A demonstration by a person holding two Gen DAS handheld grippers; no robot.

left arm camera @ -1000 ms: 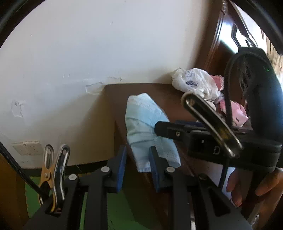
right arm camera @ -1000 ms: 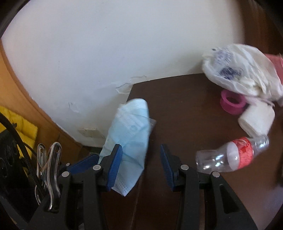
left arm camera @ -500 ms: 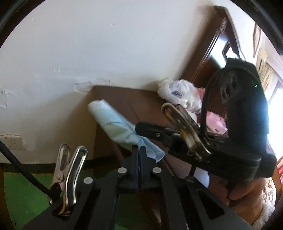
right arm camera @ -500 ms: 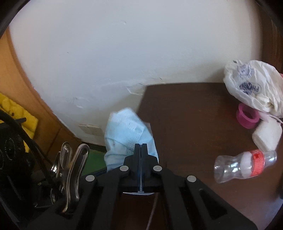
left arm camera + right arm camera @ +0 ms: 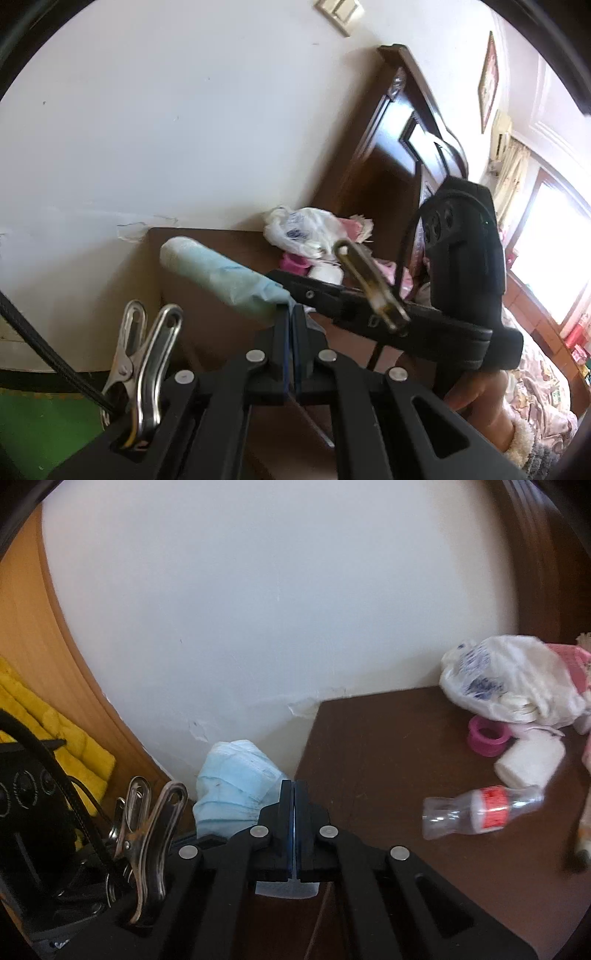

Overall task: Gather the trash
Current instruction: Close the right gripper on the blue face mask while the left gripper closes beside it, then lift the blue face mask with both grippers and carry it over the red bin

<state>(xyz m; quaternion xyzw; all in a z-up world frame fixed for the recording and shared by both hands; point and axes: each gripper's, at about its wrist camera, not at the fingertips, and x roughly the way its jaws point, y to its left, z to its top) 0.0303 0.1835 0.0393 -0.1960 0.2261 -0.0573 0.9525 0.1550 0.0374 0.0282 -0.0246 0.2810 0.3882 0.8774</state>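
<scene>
Both grippers clamp the same item. The left gripper (image 5: 293, 325) is closed on one edge of the blue face mask (image 5: 225, 278); the right gripper (image 5: 294, 812) is closed on the opposite edge, with a thin strip of mask material visible between its pads. A two-point hold probably keeps the limp fabric from sagging or slipping during transfer.

In the left wrist view, the mask extends from the fingertips toward centre left, bunched into a roll, clear of the brown table (image 5: 221, 240). In the right wrist view, it bulges left of the fingertips, lower centre.

Remaining trash lies at right: plastic bottle (image 5: 480, 808), white plastic bag (image 5: 509, 679), pink ring (image 5: 487, 736).
</scene>
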